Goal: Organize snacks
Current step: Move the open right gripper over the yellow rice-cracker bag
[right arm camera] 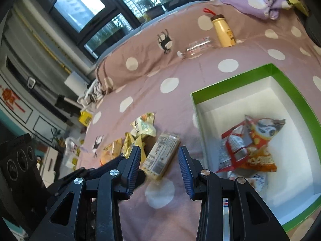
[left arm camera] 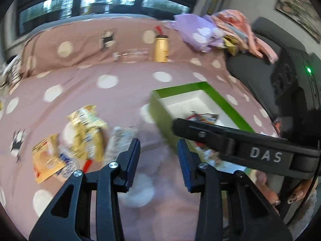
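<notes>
A green box (right arm camera: 291, 86) with a white inside sits on the pink dotted bedspread and holds red and orange snack bags (right arm camera: 258, 140). Left of it lie a flat printed packet (right arm camera: 162, 154) and a heap of yellow packets (right arm camera: 143, 126). My right gripper (right arm camera: 158, 150) hovers just short of the flat packet, jaws apart with nothing between them. In the blurred left wrist view, my left gripper (left arm camera: 158, 141) is open and empty over the bedspread, between the yellow packets (left arm camera: 88, 124) and the green box (left arm camera: 160, 108). One right finger (left arm camera: 200, 132) crosses over the box.
A cream bottle (left arm camera: 160, 48) and a clear plastic bottle (right arm camera: 196, 47) lie against the pillow (left arm camera: 80, 48) at the back. Purple and pink cloths (left arm camera: 196, 32) pile at the back right. A dark cushion (left arm camera: 256, 70) borders the bed's right side.
</notes>
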Demonstrator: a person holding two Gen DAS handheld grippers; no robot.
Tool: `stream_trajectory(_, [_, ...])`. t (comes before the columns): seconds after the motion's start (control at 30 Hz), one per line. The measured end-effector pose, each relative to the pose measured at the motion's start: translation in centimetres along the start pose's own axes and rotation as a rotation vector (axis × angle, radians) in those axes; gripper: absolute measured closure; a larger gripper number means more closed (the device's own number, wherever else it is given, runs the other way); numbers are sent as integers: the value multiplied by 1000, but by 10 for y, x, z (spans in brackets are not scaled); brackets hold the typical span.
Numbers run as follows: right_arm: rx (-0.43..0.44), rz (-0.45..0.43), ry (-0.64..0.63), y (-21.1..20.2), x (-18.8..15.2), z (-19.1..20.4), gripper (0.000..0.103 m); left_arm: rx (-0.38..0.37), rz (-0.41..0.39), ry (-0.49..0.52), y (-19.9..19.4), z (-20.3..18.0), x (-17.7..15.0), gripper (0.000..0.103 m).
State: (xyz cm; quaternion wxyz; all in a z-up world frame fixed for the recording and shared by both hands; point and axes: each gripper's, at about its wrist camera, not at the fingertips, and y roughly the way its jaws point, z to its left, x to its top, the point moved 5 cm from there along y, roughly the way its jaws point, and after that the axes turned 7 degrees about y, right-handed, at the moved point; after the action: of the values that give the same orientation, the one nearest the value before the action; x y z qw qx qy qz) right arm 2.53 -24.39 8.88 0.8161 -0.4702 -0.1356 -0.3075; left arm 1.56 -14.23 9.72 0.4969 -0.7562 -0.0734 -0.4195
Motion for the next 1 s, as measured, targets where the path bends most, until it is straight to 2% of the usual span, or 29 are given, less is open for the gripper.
stream_trajectory(0.13, [-39,32,-54,14,-12,22,62,54,-4,-89,-15,40,-11,66])
stream_trajectory(0.33, [-52,82,-95,36,-34,53,58,129,-1,-208,-36,96,-35,62])
stream_trajectory(0.43, [-53,115,-107,50,-45,70,54,155,5,-260,-43,119,-49,53])
stream_trajectory(0.6, [-40,157,-137,71,-58,101,41,201,18,-326,-51,153,-70,34])
stream_trajectory(0.73, [-18,194,-133,87,-65,119,34,225,29,-392,-56,181,-86,33])
stream_trajectory(1.0, [-24,279,-146,124,-81,145,34,225,56,-505,-55,224,-114,31])
